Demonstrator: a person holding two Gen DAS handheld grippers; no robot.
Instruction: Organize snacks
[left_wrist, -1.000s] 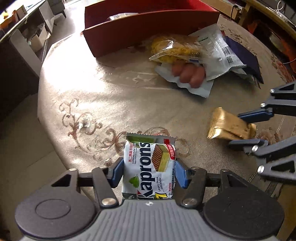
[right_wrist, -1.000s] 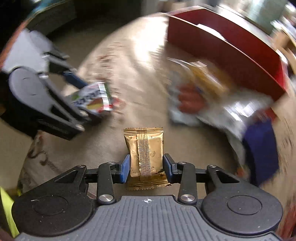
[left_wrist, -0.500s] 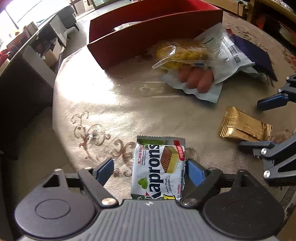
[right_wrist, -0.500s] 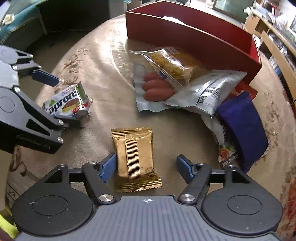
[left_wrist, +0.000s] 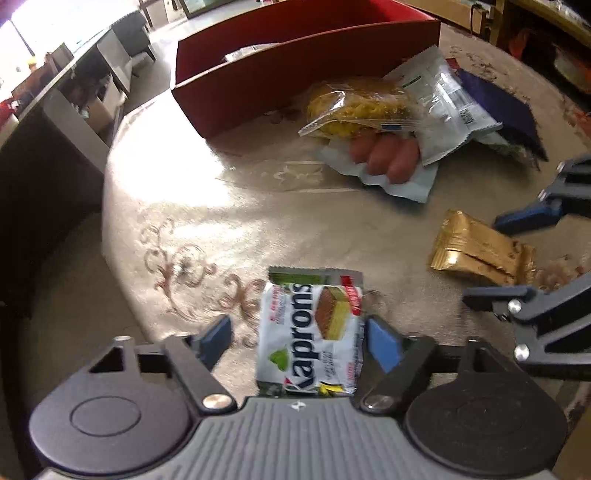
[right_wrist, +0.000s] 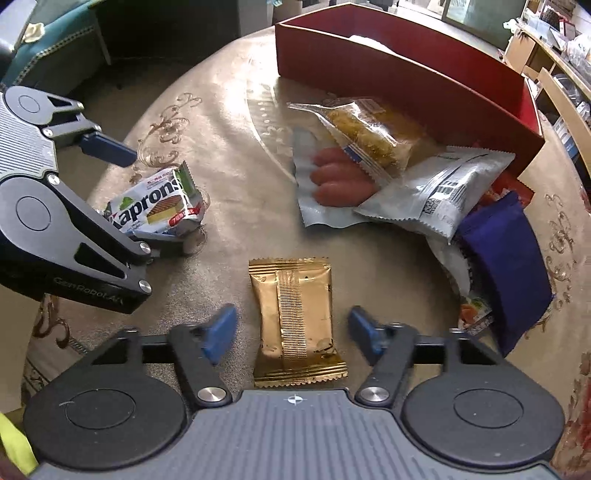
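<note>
A white Kaprons wafer pack (left_wrist: 310, 332) lies on the beige patterned tablecloth (left_wrist: 258, 206) between the jaws of my left gripper (left_wrist: 299, 341). Those jaws are closing: the right pad touches the pack's edge, the left pad stands apart. A gold foil pack (right_wrist: 295, 321) lies flat between the jaws of my right gripper (right_wrist: 293, 332), which are also closing, with a gap on both sides. The right wrist view shows the left gripper (right_wrist: 155, 197) around the Kaprons pack (right_wrist: 159, 205). The red open box (right_wrist: 406, 74) stands at the table's far side.
A heap of snacks lies in front of the box: a sausage pack (right_wrist: 340, 181), a clear bag of yellow pieces (right_wrist: 369, 133), a silver pouch (right_wrist: 443, 188) and a dark blue pack (right_wrist: 506, 258). The table's rounded edge (left_wrist: 107, 206) drops off at left.
One second ago both grippers were shut on their packs. They then opened wide, leaving both packs on the cloth, and the jaws now stand narrower again. The right wrist view has steadied.
</note>
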